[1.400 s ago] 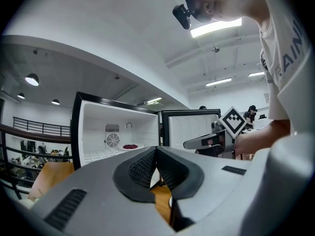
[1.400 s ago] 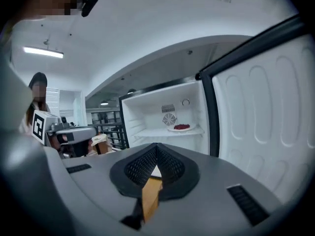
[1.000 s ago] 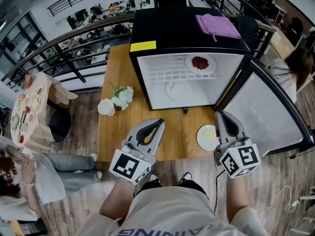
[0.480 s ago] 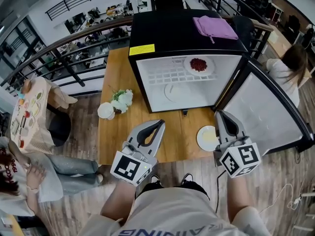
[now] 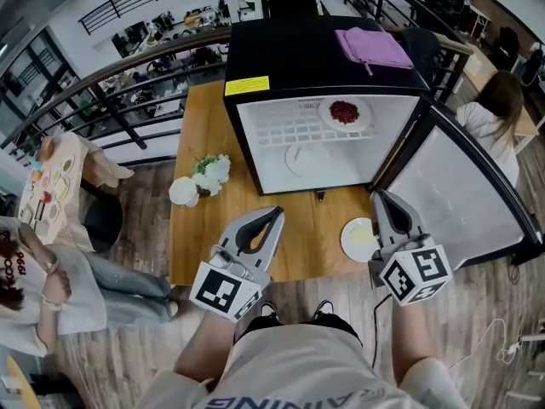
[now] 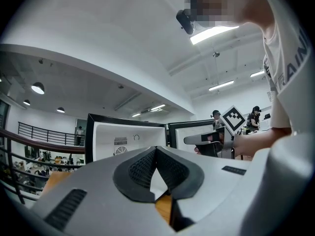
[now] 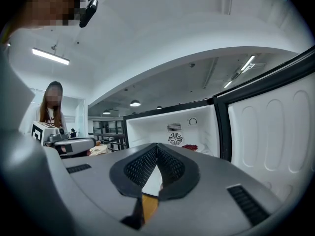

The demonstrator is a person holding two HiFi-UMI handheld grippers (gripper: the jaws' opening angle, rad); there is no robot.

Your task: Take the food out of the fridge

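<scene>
The fridge stands open on the wooden surface, with its door swung out to the right. That door is just beside the right gripper and could be struck if a reach is swung wide.

Both the right gripper and the left gripper are held level at the near edge of the surface, well apart from the fridge. The fingers of each are clenched on nothing. If they are not parted before the reach, the food would be pushed back rather than taken.

The plate of red food lies on the upper shelf at the right, deep inside. If only its thin rim is caught, it could be tilted and the food spilled. The empty plate on the surface is just beside the right gripper and could be nudged towards the edge.

Counted:
- one fridge, one door and one surface
- two grippers
- one plate of food
- one empty plate on the surface
- one pale round shape on the fridge floor, probably another plate
- one purple cloth on the fridge top
- one pot of flowers
</scene>
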